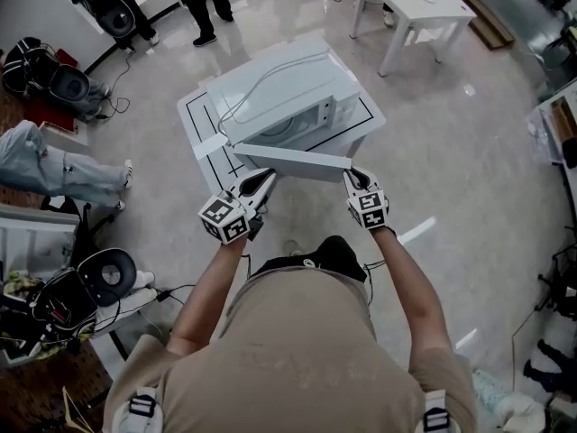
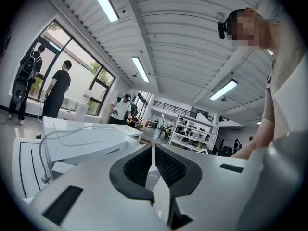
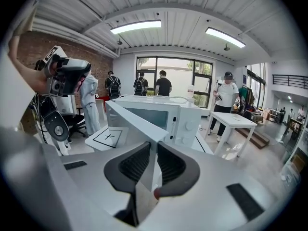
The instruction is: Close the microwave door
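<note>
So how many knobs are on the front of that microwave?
2: both on the microwave front, right of the open door, an upper knob and a lower knob just below it. None seem hidden.

The open microwave door stands straight ahead of both grippers, barring the way to the cavity. Right of the right gripper the floor is open; left of the left gripper the low surface's corner juts out, floor beyond

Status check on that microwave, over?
Left gripper and right gripper shut, empty. Microwave door open, right gripper at its free end. Nothing visibly blocking the swing.
</note>
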`<state>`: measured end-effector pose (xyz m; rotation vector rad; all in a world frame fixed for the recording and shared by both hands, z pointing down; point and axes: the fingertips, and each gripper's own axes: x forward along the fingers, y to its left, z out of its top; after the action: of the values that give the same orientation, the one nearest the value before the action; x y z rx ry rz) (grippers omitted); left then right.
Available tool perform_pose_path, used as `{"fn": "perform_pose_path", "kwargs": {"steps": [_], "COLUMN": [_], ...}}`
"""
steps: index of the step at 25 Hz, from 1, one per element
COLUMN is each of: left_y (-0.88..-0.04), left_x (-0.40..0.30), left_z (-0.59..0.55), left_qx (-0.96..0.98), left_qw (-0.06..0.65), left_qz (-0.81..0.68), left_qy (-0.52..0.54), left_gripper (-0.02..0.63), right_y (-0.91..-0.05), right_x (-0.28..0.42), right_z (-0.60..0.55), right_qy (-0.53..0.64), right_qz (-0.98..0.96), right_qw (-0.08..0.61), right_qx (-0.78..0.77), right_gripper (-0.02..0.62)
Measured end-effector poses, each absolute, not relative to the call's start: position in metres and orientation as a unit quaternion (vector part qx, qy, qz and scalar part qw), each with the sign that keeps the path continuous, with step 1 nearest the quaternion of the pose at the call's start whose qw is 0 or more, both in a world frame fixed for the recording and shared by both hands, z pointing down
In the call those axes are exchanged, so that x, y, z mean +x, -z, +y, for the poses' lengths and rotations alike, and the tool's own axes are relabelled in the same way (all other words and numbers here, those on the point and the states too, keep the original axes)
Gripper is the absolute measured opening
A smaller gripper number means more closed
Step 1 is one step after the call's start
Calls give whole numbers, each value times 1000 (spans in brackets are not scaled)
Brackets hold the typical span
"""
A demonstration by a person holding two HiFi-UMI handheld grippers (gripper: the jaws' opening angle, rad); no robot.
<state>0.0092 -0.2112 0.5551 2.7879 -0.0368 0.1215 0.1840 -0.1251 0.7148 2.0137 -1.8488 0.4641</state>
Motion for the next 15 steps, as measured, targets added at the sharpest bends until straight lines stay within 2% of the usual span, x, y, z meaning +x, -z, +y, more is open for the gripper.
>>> {"fn": "perform_pose_path", "kwargs": {"steps": [6, 12, 13, 15], "left_y": [-559, -558, -555, -550], "left_x": [24, 46, 51, 60], "left_z": [-226, -251, -253, -255], "left_qx": [983, 979, 978, 976], "left_qw": [171, 182, 183, 183], "left_qz": [-30, -80, -89, -104], "left_qy": [-53, -49, -48, -46], "left_gripper": [8, 8, 8, 8], "right_y": [-714, -708, -705, -703], "right_x": [203, 225, 228, 234], "right_z": [-143, -172, -175, -181], "right_qy": [-153, -93, -85, -69], "right_qz": [-672, -687, -688, -694], "right_qw": [195, 225, 231, 245], "right_qx": [697, 684, 682, 674], "right_gripper": [38, 44, 51, 120]}}
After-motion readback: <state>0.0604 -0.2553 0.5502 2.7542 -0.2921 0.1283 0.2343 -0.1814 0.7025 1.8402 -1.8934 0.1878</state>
